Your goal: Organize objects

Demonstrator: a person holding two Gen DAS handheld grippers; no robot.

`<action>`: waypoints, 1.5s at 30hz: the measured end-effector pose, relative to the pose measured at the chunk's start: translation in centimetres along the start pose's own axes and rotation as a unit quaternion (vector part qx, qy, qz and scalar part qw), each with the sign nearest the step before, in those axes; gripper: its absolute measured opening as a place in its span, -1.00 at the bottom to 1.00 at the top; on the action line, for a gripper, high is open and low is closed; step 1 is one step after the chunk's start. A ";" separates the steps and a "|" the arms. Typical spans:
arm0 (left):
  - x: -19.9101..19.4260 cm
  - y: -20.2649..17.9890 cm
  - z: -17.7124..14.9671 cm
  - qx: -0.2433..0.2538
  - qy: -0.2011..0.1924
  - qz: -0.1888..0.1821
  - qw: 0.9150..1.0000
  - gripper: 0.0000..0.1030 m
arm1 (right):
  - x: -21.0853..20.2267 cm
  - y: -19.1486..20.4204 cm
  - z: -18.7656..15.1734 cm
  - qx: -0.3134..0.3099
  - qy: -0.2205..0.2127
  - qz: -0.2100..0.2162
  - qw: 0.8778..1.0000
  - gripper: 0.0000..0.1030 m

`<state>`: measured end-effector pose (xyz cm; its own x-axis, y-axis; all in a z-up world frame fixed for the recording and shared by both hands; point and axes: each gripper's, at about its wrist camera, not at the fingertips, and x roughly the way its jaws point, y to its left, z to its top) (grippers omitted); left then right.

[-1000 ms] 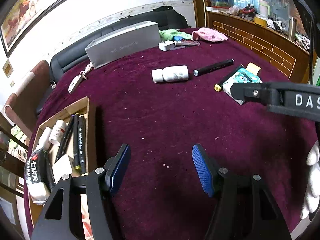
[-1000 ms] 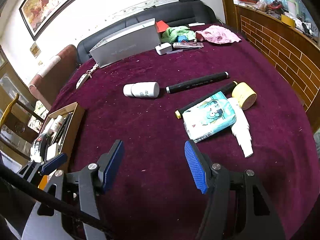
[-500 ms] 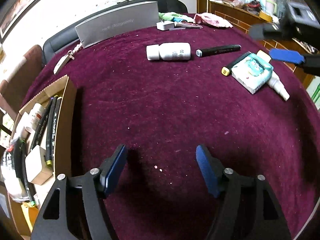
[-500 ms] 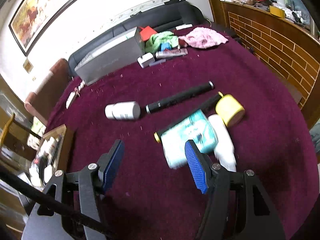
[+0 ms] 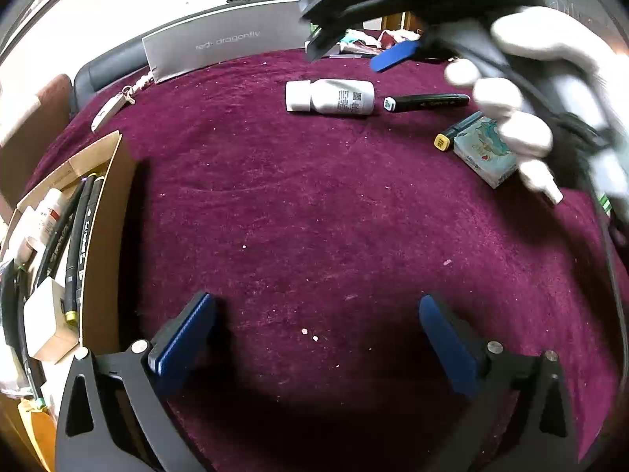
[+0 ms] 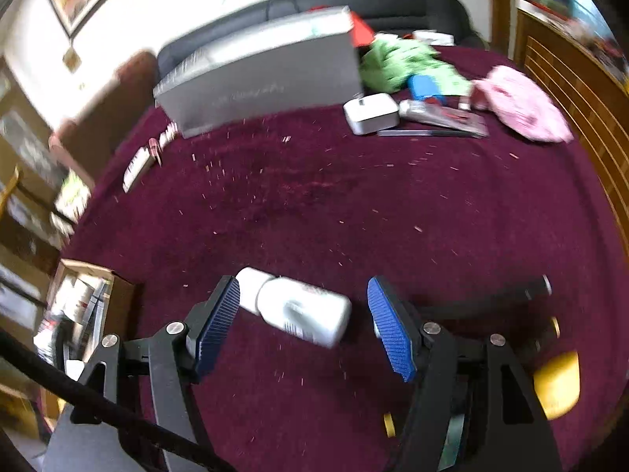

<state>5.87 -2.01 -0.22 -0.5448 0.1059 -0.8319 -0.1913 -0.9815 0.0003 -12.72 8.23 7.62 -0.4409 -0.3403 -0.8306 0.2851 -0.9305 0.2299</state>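
A white bottle lies on its side on the maroon cloth, between the jaws of my right gripper. Those jaws are opening and the pads do not press on it. The left wrist view shows the same bottle far off, with my right gripper and a white-gloved hand above it. My left gripper hangs low over bare cloth, its jaws opening wide with nothing between them. A cardboard box at the left holds markers and small bottles. A black marker and a tissue pack lie at the right.
A long grey box, a small white case, green and pink cloths sit at the table's far side. A yellow roll lies by my right gripper. A key fob lies near the far left edge. Wooden panelling borders the right.
My right gripper swept forward and left from the tissue pack to straddle the white bottle. My left gripper's jaws spread much wider and it sank closer to the cloth.
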 end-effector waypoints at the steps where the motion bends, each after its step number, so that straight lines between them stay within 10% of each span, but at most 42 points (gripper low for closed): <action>1: 0.0 0.0 0.0 0.000 0.000 -0.001 1.000 0.96 | 0.9 0.4 0.3 -0.015 0.013 -0.009 1.000 0.30; 10: -0.2 0.2 -0.2 0.000 -0.001 -0.001 1.000 0.96 | 3.2 3.5 0.0 -0.120 0.060 -0.058 0.989 0.30; 14: -0.2 0.2 -0.2 0.000 -0.001 -0.001 1.000 0.96 | 4.1 4.3 -1.1 -0.137 0.087 -0.088 0.983 -0.24; 45: -0.2 0.3 -0.4 0.004 0.001 0.001 1.000 0.97 | -10.9 -4.3 -18.4 0.056 0.035 0.021 0.998 -0.44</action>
<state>6.28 -2.35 -0.27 -0.5434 0.1035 -0.8330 -0.1964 -0.9805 0.0064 6.52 18.41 6.34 -0.3690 -0.3725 -0.8515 0.2026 -0.9264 0.3175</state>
